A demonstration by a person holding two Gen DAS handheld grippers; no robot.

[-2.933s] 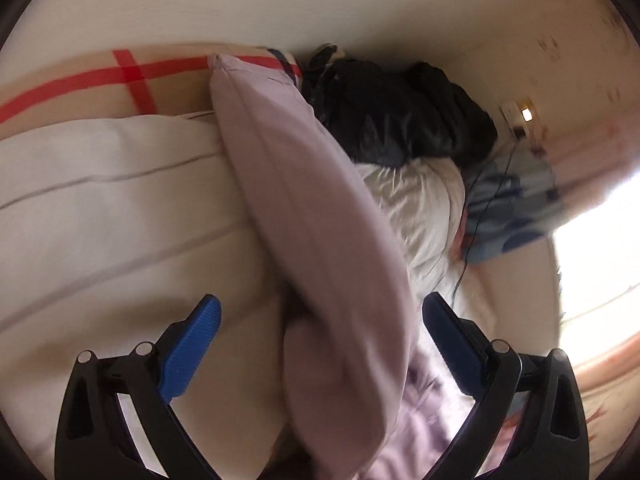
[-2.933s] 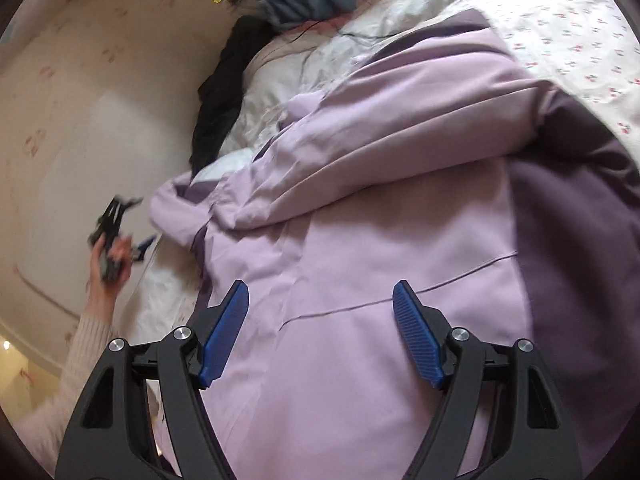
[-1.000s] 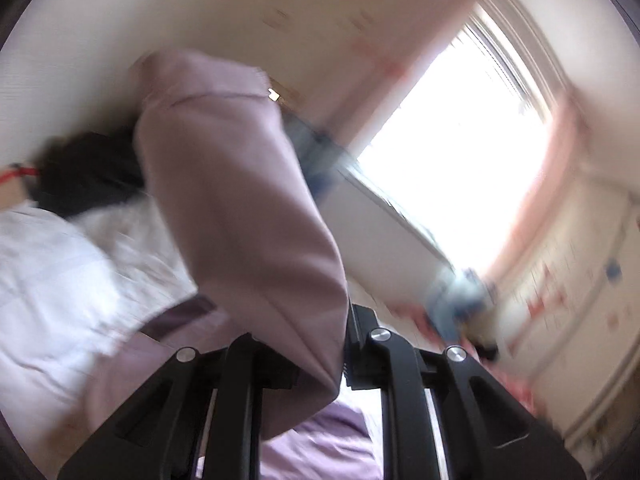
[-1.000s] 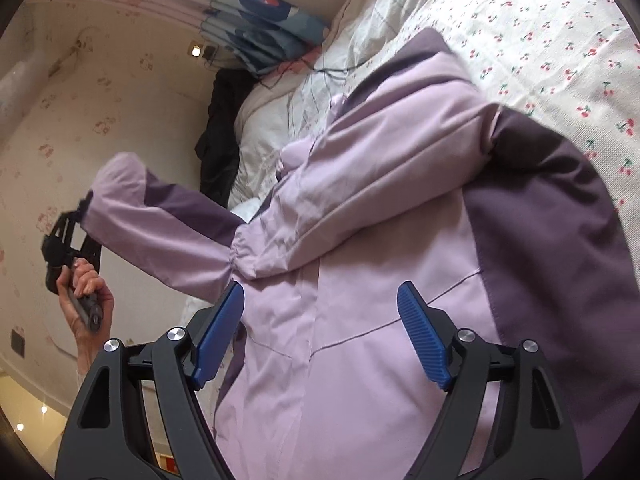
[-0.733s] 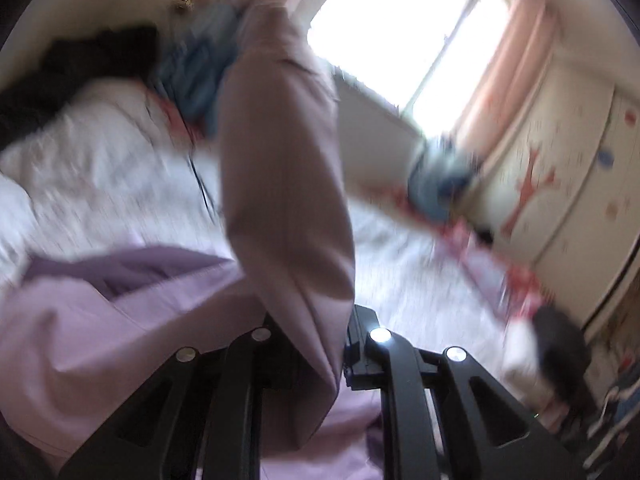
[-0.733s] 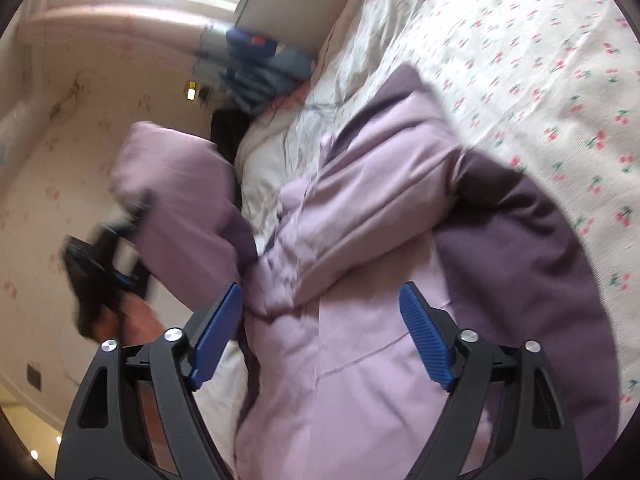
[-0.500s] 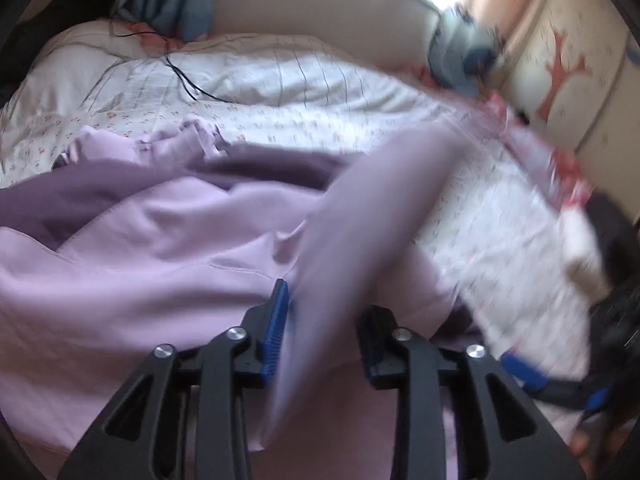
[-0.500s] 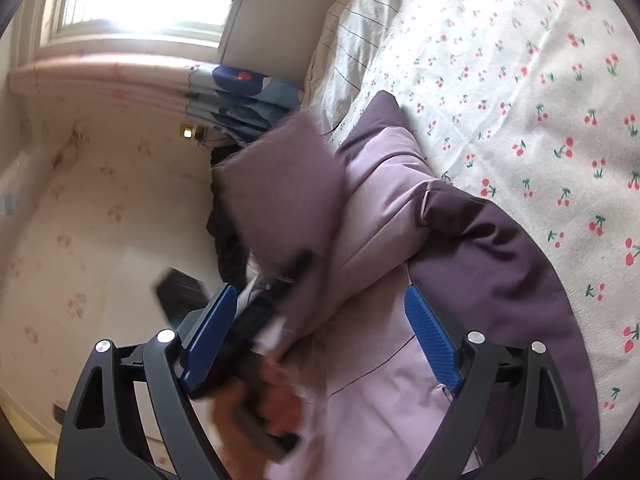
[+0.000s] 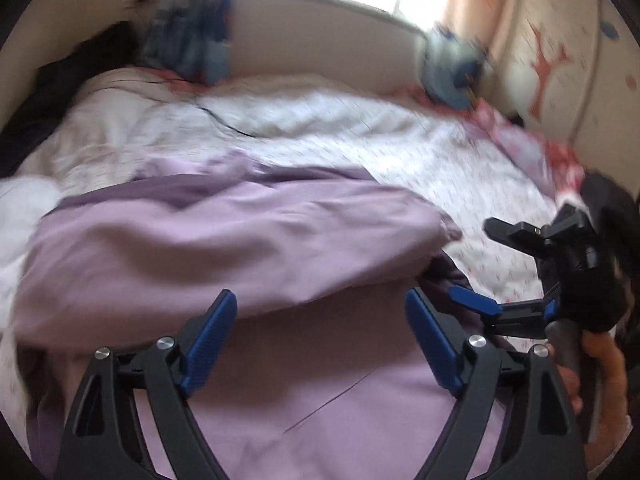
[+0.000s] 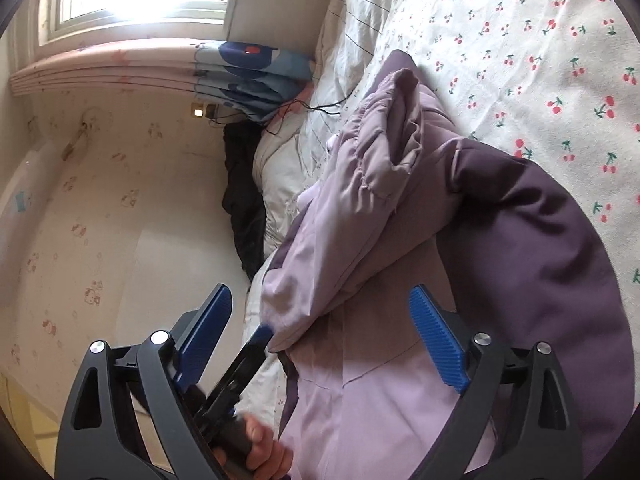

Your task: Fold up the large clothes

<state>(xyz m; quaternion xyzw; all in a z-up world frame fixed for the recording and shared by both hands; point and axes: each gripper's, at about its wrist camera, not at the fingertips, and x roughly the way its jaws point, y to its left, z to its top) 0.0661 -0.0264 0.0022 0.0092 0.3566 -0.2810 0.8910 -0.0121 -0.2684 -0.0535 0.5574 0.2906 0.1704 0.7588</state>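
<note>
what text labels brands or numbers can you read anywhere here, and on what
None: no words, brands or numbers are readable in either view.
Jacket: no visible label or tag.
Bedsheet: cherry print only.
Wall: faint cartoon motifs, no lettering.
Left wrist view: too blurred to read.

A bed (image 10: 540, 32) with a white cherry-print sheet carries a lilac and dark purple jacket (image 10: 420, 240) spread near its foot edge. Toward the head edge lie a white striped duvet (image 10: 348, 40), a black cable (image 10: 320, 108) and blue patterned bedding (image 10: 256, 76). A black garment (image 10: 244, 200) lies along the wall-side edge.
</note>
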